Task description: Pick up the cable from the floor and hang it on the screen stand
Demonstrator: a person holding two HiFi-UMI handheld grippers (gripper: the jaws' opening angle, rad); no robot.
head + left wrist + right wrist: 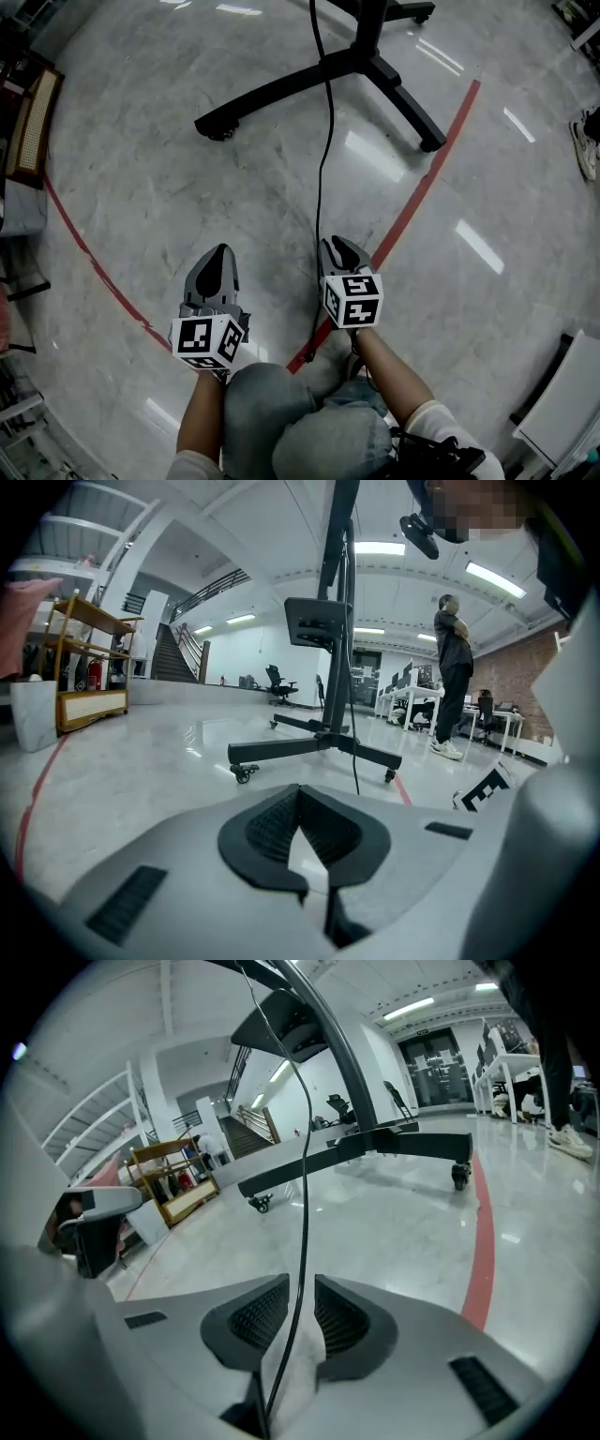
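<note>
Black cable (pixel 322 169) drops from the stand (pixel 281 89) on the grey marble floor (pixel 169 197) to the right gripper (pixel 339 251). There it runs through the gap between the fingers (pixel 349 1321), which stand a little apart, wider than the cable, so it passes between them unpinched. Left gripper (pixel 217 261) hovers just beside the right one above the floor, its fingers (pixel 267 829) closed tip to tip on nothing.
</note>
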